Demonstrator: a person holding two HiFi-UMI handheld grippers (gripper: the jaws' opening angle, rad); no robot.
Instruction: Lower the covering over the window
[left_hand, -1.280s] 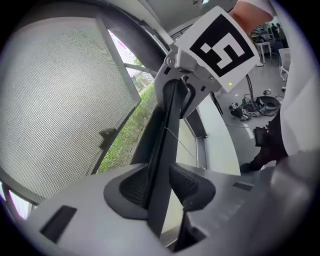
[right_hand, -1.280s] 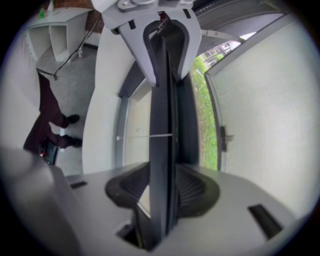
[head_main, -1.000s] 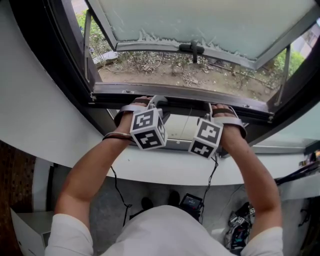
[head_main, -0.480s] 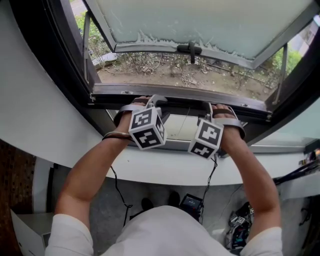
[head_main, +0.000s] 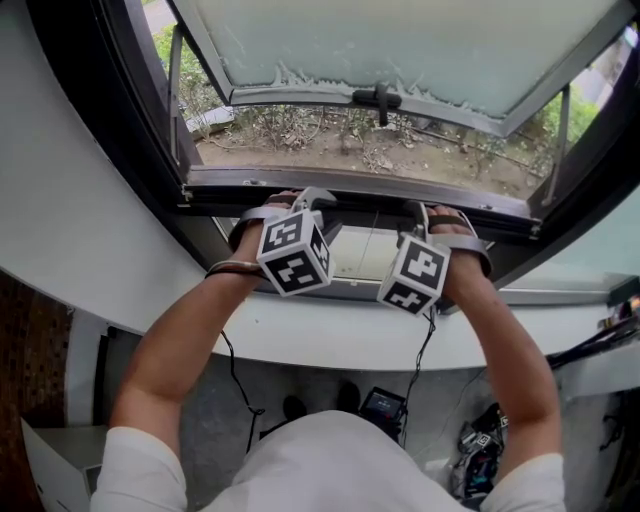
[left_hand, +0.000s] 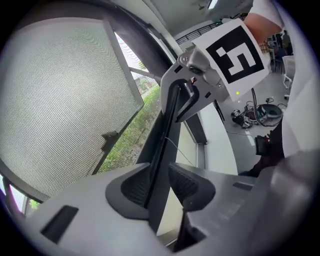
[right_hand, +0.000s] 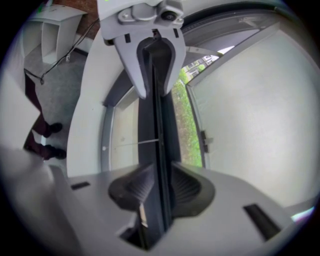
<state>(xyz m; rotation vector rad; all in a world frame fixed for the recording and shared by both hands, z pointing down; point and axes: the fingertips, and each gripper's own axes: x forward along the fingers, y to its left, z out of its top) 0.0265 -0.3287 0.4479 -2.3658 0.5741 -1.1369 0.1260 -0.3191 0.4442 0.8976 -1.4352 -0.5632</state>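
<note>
Covering: its dark rail (head_main: 365, 207) lies across mid-frame along the lower edge of the window (head_main: 150, 110). The left claw (left_hand: 159, 184) is clamped on the rail, and the right claw (right_hand: 158, 186), whose jaws have just been closing, pinches it too. No covering shows across the opening above, so the lowering looks mostly still ahead.

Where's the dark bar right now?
Head view, centre, along the window's lower frame: the dark bar sits in the left gripper and in the right gripper, whose jaws have just been closing on it.
</note>
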